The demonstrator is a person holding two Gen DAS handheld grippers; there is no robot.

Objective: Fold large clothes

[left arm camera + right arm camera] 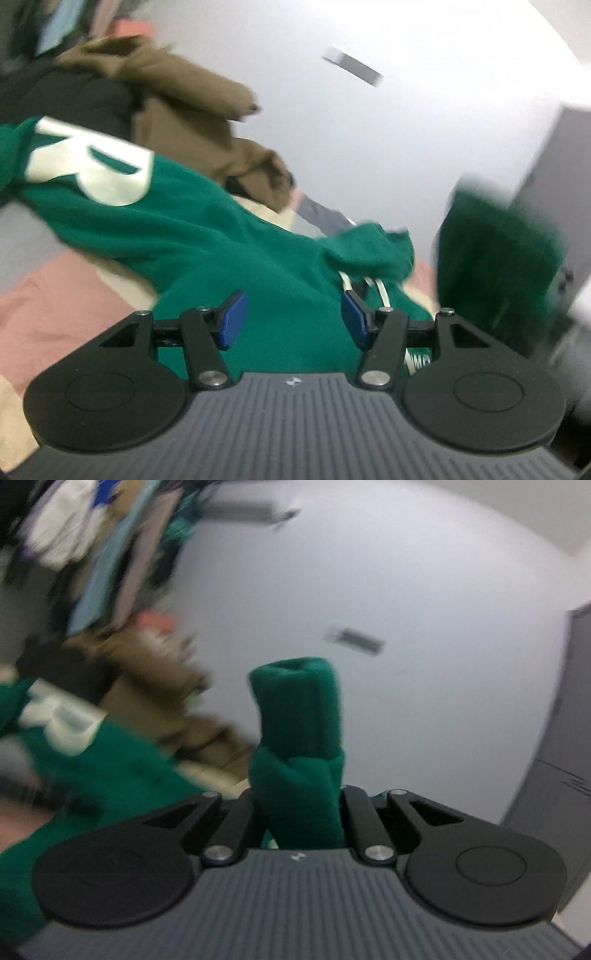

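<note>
In the left wrist view, a pink and cream bed cover (55,306) is showing at the far left, and a green fleece sweatshirt with a large white letter R (207,236) is lying stretched across it, running from the upper left down toward the camera. Behind the sweatshirt, a crumpled brown garment (177,96) is sitting on a heap with a black garment (62,99) beside it. The left gripper (293,319) is hovering above the sweatshirt's body with its 2 blue pads (232,319) standing wide apart, nothing pinched between them; a white drawcord (380,291) is lying just beyond the right pad. Further right, a blurred dark green ribbed cuff (495,258) is hanging raised in front of a plain white wall (369,129), and a grey door (561,177) is standing at the far right.

In the right wrist view, the sweatshirt is trailing off to the left, blurred. In the middle, the right gripper (299,808) is clamping its jaws tight on the sweatshirt's sleeve, and the tubular cuff is sticking up past the fingers
</note>
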